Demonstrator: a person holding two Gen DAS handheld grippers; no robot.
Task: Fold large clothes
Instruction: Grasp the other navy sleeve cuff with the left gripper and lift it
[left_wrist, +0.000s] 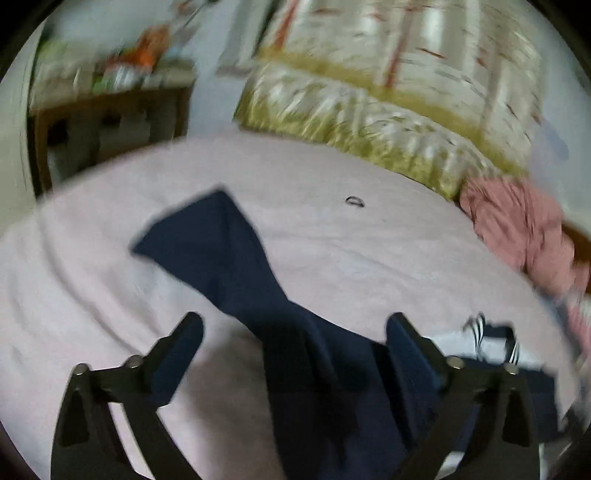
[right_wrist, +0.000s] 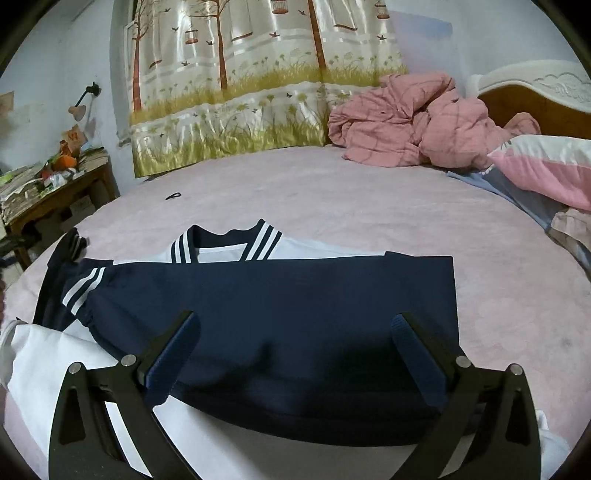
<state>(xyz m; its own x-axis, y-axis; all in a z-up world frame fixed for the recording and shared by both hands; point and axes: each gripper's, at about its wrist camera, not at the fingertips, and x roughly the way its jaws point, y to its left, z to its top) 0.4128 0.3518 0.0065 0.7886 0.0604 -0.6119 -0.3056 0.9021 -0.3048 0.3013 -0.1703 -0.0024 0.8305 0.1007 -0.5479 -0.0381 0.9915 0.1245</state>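
A navy and white sailor-style top (right_wrist: 280, 314) lies on the pink bed sheet (right_wrist: 332, 192), its navy part folded across the white body, its striped collar (right_wrist: 225, 245) at the far side. My right gripper (right_wrist: 295, 332) is open just above the navy fabric, holding nothing. In the blurred left wrist view a navy sleeve or strip (left_wrist: 236, 258) stretches away across the sheet (left_wrist: 369, 258). My left gripper (left_wrist: 295, 332) is open, with the navy cloth running between its fingers, not clamped.
A crumpled pink quilt (right_wrist: 413, 122) and pillows (right_wrist: 546, 166) lie at the bed's far right. A patterned curtain (right_wrist: 240, 92) hangs behind. A cluttered wooden side table (right_wrist: 55, 184) stands at the left. A small dark hair tie (right_wrist: 173, 195) lies on the sheet.
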